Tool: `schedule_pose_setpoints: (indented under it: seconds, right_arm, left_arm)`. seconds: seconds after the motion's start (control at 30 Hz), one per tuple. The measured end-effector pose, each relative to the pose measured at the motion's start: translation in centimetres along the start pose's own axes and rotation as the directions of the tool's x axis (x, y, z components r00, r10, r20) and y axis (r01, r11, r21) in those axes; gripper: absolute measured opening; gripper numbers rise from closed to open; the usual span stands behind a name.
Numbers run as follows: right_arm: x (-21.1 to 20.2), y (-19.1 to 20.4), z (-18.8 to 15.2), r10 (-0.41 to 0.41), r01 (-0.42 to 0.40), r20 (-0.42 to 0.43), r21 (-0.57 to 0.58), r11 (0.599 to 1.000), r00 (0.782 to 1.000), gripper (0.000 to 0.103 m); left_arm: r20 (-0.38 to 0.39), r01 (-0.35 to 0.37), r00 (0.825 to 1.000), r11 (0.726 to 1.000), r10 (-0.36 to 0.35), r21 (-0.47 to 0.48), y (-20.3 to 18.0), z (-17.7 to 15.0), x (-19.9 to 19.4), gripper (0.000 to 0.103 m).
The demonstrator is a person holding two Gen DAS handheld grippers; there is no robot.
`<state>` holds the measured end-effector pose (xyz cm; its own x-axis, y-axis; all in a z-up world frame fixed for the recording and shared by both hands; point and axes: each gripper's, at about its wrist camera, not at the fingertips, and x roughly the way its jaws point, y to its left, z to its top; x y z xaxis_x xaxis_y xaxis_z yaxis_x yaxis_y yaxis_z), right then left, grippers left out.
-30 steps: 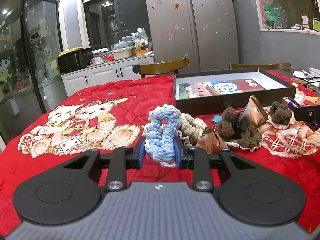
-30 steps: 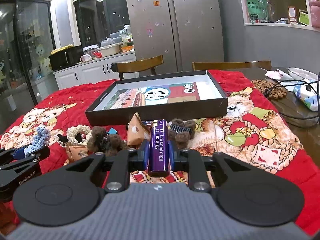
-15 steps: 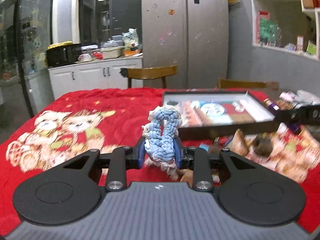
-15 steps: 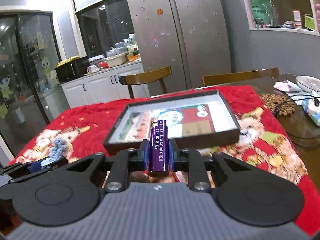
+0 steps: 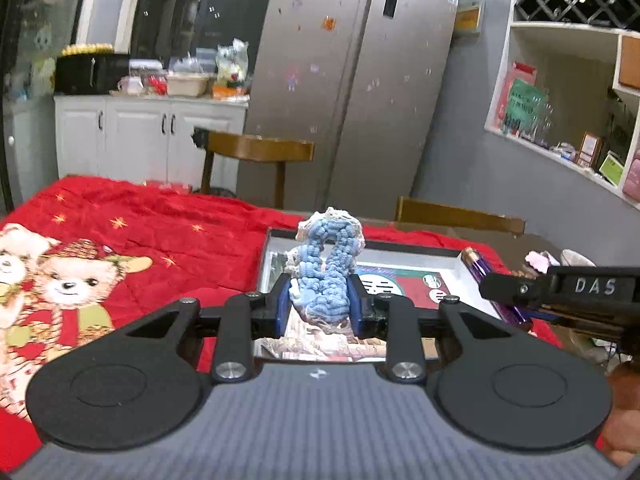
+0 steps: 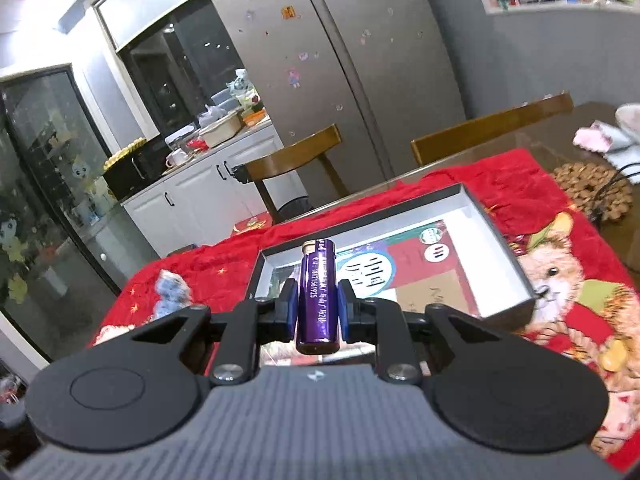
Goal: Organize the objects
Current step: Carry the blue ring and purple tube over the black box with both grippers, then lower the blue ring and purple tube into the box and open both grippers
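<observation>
Holding both loads above the red bear-print blanket (image 5: 160, 236), I have 1 thing in each gripper and the shallow black box (image 6: 516, 264) just ahead of both.

My left gripper (image 5: 320, 308) is closed part-way on a blue crocheted scrunchie (image 5: 328, 276), the pads pressing its soft sides; the yarn stands up out of the jaws, its top loop rising above them. My right gripper (image 6: 318, 312) is closed almost fully on a purple lighter (image 6: 318, 292), which stands upright between the pads with its metal cap on top and its base hanging just below them.

What the coming move turns on is where the box lies from each gripper. From the left wrist view the box (image 5: 267, 256) sits straight ahead and below, its near-left corner directly under the scrunchie, so I judge the left load is already over the tray floor or right at its rim. From the right wrist view the box runs ahead and to the right, its long axis slanting away toward the far right, and the lighter lines up with the near-left part of it. The right gripper (image 5: 532, 292) also shows at the right edge of the left view, with the lighter (image 5: 480, 272) over the box's right wall.

I judge both hands near enough to lower; the left looks slightly better centred. The 2 grippers are close together, so I would release 1 load at a time.
</observation>
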<state>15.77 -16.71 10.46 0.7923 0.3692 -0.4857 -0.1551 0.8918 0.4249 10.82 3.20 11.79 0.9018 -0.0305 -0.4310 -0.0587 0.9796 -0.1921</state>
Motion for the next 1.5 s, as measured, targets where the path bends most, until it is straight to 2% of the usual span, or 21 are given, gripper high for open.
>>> schedule_pose_setpoints:
  seconds: [0.23, 0.33, 0.43, 0.53, 0.67, 0.9, 1.23, 1.5]
  right_arm:
    - [5.7, -0.6, 0.3, -0.005, 0.008, -0.055, 0.056, 0.998, 0.998, 0.023]
    - [7.9, -1.1, 0.0, 0.004, 0.005, -0.093, 0.095, 0.995, 0.996, 0.023]
    - [9.2, -2.1, -0.5, 0.052, -0.035, -0.113, 0.147, 0.988, 0.992, 0.023]
    - [10.3, -2.6, -0.7, 0.013, 0.011, -0.157, 0.151, 0.989, 0.987, 0.023]
    - [10.9, -2.8, -1.2, -0.073, 0.089, -0.167, 0.089, 0.992, 0.983, 0.023]
    - [12.2, -3.2, -2.3, -0.027, 0.051, -0.238, 0.098, 0.994, 0.971, 0.023]
    - [12.5, -2.4, -2.7, -0.039, 0.051, -0.225, 0.051, 0.997, 0.974, 0.023]
    - [13.0, -2.1, -3.0, -0.046, 0.048, -0.226, 0.004, 0.999, 0.973, 0.023]
  left_arm:
    - [-0.103, 0.048, 0.993, 0.996, -0.056, -0.078, 1.3, -0.4, 5.8, 0.034]
    - [-0.151, 0.035, 0.988, 0.998, -0.042, -0.051, 1.5, -0.9, 8.1, 0.034]
    - [-0.181, 0.026, 0.983, 0.998, -0.035, -0.053, 2.2, -1.3, 9.7, 0.034]
    - [-0.199, 0.012, 0.980, 0.999, -0.021, -0.045, 2.8, -2.0, 10.8, 0.033]
    - [-0.223, 0.020, 0.975, 1.000, -0.025, -0.022, 2.7, -2.8, 11.5, 0.034]
    - [-0.240, 0.018, 0.971, 1.000, -0.011, 0.024, 2.1, -3.8, 12.3, 0.034]
    - [-0.274, 0.010, 0.962, 1.000, -0.008, 0.007, 3.1, -3.8, 13.5, 0.034]
    - [-0.240, -0.028, 0.970, 0.997, 0.043, 0.068, 2.0, -4.5, 13.0, 0.034]
